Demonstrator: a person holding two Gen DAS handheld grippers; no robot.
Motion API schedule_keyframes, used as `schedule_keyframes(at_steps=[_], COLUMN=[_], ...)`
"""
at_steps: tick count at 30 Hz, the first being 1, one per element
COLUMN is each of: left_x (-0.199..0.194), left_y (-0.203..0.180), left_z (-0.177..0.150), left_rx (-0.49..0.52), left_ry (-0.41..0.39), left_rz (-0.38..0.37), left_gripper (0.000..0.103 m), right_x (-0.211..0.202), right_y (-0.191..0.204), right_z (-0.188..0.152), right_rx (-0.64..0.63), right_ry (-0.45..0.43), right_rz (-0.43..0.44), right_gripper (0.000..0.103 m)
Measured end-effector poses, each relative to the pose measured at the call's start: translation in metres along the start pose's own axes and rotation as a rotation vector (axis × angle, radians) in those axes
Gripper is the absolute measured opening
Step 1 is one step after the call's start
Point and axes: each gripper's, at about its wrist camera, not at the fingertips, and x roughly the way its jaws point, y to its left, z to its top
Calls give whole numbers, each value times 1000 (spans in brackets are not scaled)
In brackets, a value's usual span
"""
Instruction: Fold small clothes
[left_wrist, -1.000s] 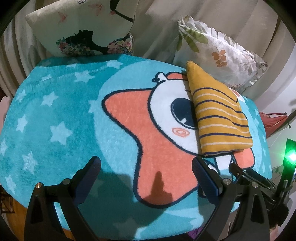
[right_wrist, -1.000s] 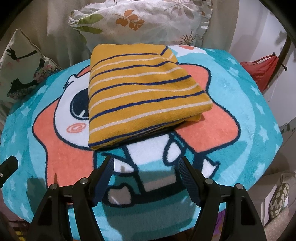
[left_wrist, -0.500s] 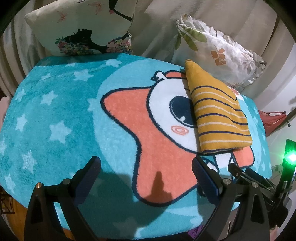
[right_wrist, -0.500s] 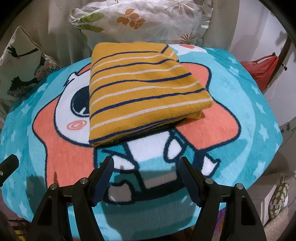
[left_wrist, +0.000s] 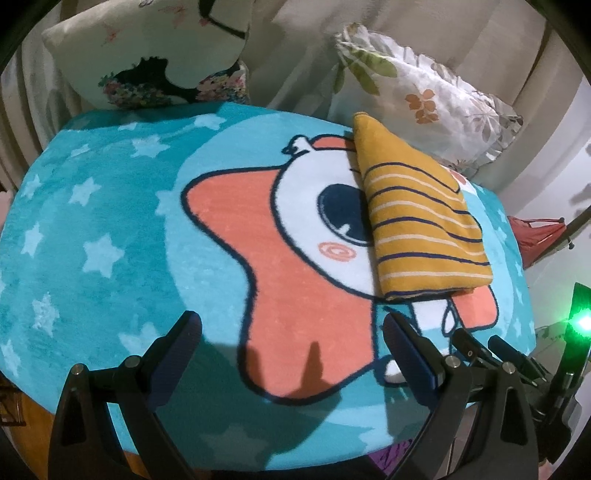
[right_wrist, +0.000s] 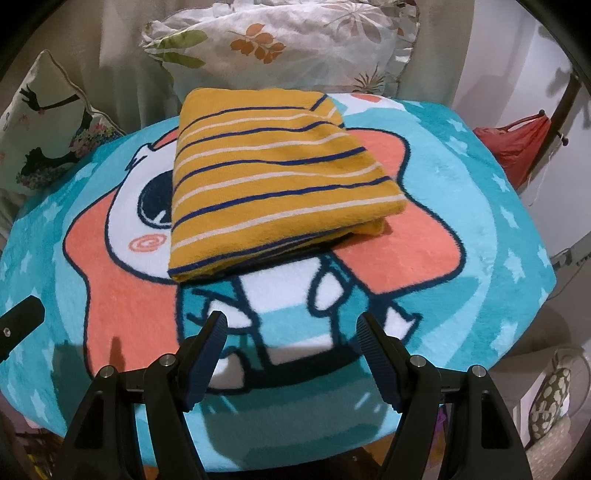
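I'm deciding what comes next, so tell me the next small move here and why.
Probably draw both hands back and leave it. The striped garment already lies folded into a compact stack on the star blanket. The left gripper and right gripper stand open and empty, short of its near edge, touching nothing.

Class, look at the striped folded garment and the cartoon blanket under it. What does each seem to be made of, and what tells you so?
Garment: seems a soft knit, perhaps cotton or fleece; matte mustard surface with woven-looking navy and cream stripes, and thick rounded fold edges.
Blanket: likely plush synthetic fleece; short fuzzy pile, slight sheen, printed colours with furry outlines.
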Motion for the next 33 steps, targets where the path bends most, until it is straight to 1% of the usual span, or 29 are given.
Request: schedule_keyframes(at_steps=[4,8,12,17,19,21,24,29,33], left_x=[-2,-2,-4,0,4,9,10,9,-5], left_y=[-15,-37,-65,-95,-103,-111,-117,-136,-153], left_z=[-1,-5,-11,-16,-12,-7,0,5,6], left_rx=[9,17,36,33,33,47,33,47,72], left_ry=[-17,-16,-26,-24,-41,-59,-73,-143,-252], left_rz=[5,14,28,34,51,100,108,161,194], left_gripper=[98,98,98,98,98,98,98,98,98], right_x=[-4,-3,-4,-4,-1,2,6,18,22], right_y=[-17,-36,-65,-103,-119,-130,-149,-173,-180], right_z=[3,5,8,14,17,19,22,29,38], right_rx=[12,13,35,60,71,77,86,105,87], right_ry=[-16,-21,-31,-42,-40,-34,-36,-29,-47], right_rz=[4,17,31,43,54,63,81,102,120], right_gripper=[77,77,77,78,79,79,79,79,79])
